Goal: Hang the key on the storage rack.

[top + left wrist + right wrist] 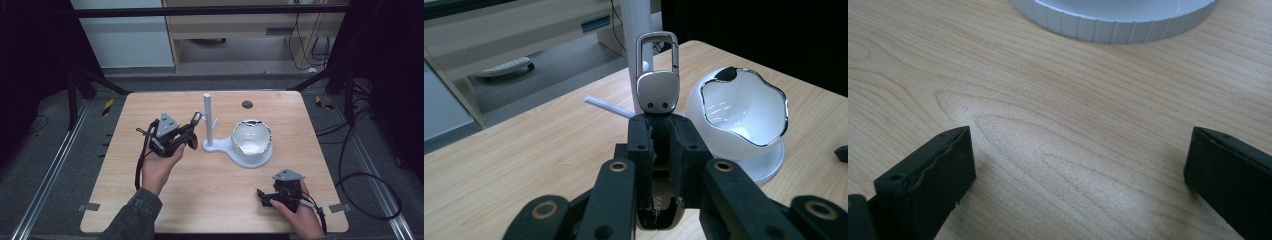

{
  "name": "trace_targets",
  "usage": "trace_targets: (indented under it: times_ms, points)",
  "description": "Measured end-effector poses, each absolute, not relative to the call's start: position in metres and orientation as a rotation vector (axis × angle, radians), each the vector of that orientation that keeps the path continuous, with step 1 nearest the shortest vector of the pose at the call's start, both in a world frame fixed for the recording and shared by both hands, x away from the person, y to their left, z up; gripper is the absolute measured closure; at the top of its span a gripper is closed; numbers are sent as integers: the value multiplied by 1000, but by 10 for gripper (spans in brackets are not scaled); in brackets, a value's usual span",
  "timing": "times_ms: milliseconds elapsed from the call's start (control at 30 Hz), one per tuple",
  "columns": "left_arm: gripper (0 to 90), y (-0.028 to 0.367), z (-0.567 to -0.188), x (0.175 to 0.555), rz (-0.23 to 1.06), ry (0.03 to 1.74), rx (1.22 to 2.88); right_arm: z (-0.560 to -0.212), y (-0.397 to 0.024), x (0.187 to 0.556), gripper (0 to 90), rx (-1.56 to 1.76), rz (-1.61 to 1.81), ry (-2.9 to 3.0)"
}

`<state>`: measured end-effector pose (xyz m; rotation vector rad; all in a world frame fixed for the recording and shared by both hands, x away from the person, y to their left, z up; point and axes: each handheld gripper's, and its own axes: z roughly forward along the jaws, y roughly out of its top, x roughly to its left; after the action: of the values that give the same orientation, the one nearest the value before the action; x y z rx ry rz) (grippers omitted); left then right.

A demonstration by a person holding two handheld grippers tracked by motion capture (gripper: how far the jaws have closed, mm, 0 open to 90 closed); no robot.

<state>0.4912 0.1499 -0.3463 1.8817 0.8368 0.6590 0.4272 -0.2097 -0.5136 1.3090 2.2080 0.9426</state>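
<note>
Left gripper (659,135) clamps keyring clasp (657,75) upright, loop just before stand post (636,30); right gripper (1078,165) wide, empty, farther off.

Table (200,190) matt light wood; keyring clip (657,80) shiny metal; bowl (744,115) glossy white w/ chrome rim
</note>
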Motion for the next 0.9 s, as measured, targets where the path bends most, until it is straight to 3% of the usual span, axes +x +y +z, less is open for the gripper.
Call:
trace_targets:
  times_ms: [900]
  points:
    - [800, 144, -354, 504, 662, 850, 1905, -514, -209, 427, 3, 1313, 942, 2206]
